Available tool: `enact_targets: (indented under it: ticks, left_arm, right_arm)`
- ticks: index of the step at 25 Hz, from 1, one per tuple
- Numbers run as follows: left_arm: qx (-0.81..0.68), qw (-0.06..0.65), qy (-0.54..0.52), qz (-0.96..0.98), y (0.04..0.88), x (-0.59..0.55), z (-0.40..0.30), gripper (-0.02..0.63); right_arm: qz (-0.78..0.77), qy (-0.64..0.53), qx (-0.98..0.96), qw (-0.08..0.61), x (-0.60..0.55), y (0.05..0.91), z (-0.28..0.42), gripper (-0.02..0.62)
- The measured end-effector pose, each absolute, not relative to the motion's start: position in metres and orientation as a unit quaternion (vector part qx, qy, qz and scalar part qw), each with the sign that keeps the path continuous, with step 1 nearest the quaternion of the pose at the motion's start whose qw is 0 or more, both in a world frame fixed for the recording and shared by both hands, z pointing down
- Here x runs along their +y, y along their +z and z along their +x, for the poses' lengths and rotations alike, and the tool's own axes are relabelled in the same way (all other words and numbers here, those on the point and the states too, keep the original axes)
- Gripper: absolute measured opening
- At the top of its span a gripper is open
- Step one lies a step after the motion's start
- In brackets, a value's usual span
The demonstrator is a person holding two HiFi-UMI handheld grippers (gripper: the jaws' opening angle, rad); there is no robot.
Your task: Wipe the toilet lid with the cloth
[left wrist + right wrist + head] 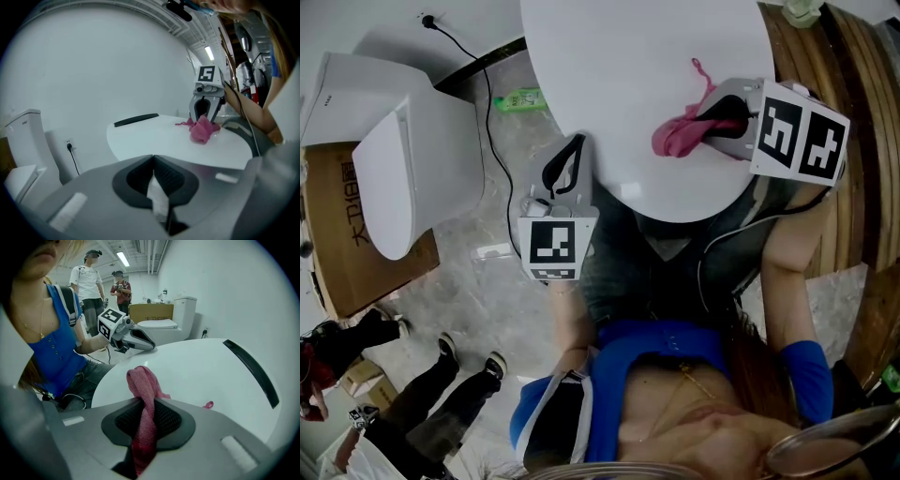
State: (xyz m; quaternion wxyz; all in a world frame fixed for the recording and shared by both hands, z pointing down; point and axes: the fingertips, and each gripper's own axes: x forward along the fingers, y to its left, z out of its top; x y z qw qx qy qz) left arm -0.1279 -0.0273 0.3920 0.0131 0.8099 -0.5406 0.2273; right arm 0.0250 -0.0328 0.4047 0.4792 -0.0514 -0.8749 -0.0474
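Observation:
The white toilet lid point(628, 84) fills the top middle of the head view, with a black strip point(251, 371) along its far edge. My right gripper point(712, 122) is shut on the pink cloth point(680, 136), whose bunched end rests on the lid near its right rim. In the right gripper view the cloth point(143, 380) runs up out of the closed jaws. My left gripper point(565, 159) hovers at the lid's left edge, shut and holding nothing. From the left gripper view, the right gripper point(205, 110) and the cloth point(201, 129) show across the lid point(154, 138).
A second white toilet point(394, 159) stands at the left on a cardboard sheet point(347, 234). A green bottle point(517, 98) and a black cable point(478, 75) lie on the floor behind. A bystander's legs point(441, 384) are at lower left. Wooden slats point(853, 84) are on the right.

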Motion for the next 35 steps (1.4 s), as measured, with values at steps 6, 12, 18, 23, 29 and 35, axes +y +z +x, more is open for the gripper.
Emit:
enact_targets:
  ticks: [6,12,18,23,29,35]
  left_arm:
    - [-0.542,0.017,0.226,0.809,0.394,-0.023,-0.133,0.002]
    - [-0.545,0.015,0.223,0.808,0.391,-0.022,-0.137,0.002]
    - [-0.546,0.019,0.222,0.808,0.393,-0.019,-0.142,0.002]
    - [-0.547,0.021,0.221,0.807,0.392,-0.018,-0.145,0.002]
    - [-0.551,0.021,0.220,0.805,0.391,-0.017,-0.148,0.002]
    - [-0.550,0.022,0.220,0.805,0.391,-0.016,-0.150,0.002]
  right_arm:
    - [-0.055,-0.043,-0.871,0.486,-0.029,0.405,0.011,0.064]
    - [-0.064,-0.068,-0.866,0.490,-0.025,0.405,-0.004,0.064]
    - [-0.082,-0.092,-0.868,0.482,-0.016,0.405,-0.024,0.064]
    - [-0.093,-0.104,-0.868,0.476,-0.008,0.404,-0.040,0.064]
    - [-0.107,-0.124,-0.867,0.470,0.002,0.406,-0.057,0.064]
    - [-0.113,-0.140,-0.865,0.467,0.009,0.406,-0.070,0.064]
